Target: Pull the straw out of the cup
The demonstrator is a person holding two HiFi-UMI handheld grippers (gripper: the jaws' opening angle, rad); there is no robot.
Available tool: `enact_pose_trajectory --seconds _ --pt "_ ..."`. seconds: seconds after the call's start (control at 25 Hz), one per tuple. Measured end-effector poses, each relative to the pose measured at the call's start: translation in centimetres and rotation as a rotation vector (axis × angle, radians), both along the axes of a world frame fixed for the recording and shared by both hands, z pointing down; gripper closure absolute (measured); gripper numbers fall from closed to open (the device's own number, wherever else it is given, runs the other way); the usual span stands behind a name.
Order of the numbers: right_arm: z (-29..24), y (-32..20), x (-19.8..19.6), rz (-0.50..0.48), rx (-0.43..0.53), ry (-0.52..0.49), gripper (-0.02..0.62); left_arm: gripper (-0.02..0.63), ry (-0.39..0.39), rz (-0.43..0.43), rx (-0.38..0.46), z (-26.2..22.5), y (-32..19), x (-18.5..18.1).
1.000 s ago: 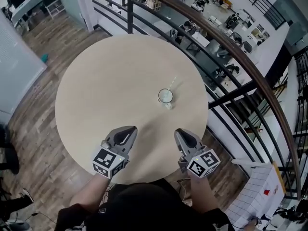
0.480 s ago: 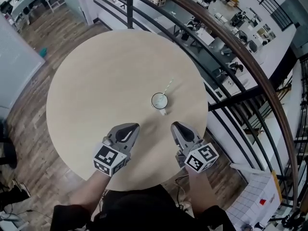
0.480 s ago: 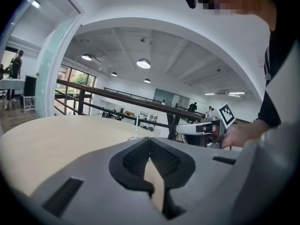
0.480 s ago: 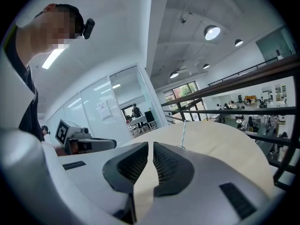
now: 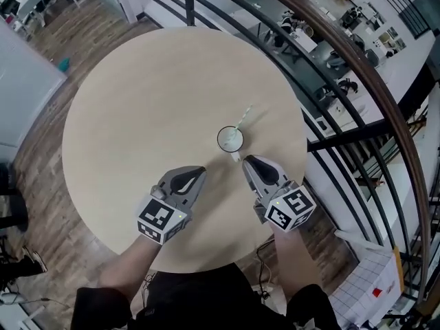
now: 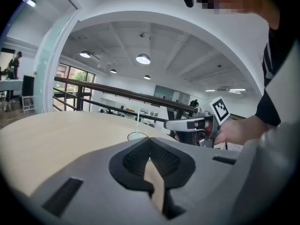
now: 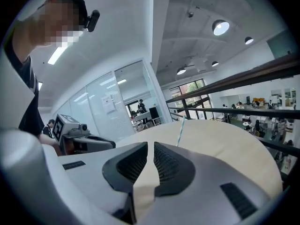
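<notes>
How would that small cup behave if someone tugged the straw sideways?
Probably light: the cup looks small and thin-walled. It could tip or slide, since the straw leans out past its rim and the table looks smooth. The thin straw itself would likely flex.

Head view looked steeply down over the round surface [image 5: 137, 81]; both gripper views sat low behind their jaws, facing the shared straw [image 5: 244, 115].

No words or numbers can be read. The left cube [image 5: 163, 220] and right cube [image 5: 290, 209], low in the head view, bear only black-and-white square patterns. A sheet [image 7: 108, 103] on the glass wall [image 7: 91, 114], left of centre, is too small to read.
</notes>
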State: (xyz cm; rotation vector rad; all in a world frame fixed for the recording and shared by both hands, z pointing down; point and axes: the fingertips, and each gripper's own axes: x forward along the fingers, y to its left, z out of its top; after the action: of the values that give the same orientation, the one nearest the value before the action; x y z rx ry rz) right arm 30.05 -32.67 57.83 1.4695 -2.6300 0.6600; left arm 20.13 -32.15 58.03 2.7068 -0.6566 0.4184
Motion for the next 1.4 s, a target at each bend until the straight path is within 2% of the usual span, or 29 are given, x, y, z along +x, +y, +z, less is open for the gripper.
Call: enact_pose_trajectory --seconds 0.04,0.12,0.48,0.8,1.24,1.4 --pt "0.4 -0.3 0.1 -0.01 -0.002 0.002 0.551 0.598 0.001 -0.007 -0.001 0.3 -0.1 0.2" --pt "1.2 -0.9 0.0 -0.033 -0.01 0.008 0.463 0.598 0.0 -0.014 0.002 0.8 -0.4 0.4" --pt "3.7 -4.7 1.2 -0.034 -0.017 0.037 0.339 0.598 0.02 -0.053 0.004 2.5 -1.7 1.0" --pt "5.8 -7.3 0.9 -0.081 -0.066 0.062 0.337 0.598 0.04 -0.127 -0.034 3.8 -3.2 0.3" --pt "7.9 -9.0 0.9 -0.132 -0.126 0.104 0.339 0.598 0.019 -0.126 -0.045 4.3 -4.7 0.6" --pt "8.1 -8.7 0.5 -0.155 -0.125 0.116 0.411 0.598 0.011 -0.125 -0.067 4.9 -4.1 0.5"
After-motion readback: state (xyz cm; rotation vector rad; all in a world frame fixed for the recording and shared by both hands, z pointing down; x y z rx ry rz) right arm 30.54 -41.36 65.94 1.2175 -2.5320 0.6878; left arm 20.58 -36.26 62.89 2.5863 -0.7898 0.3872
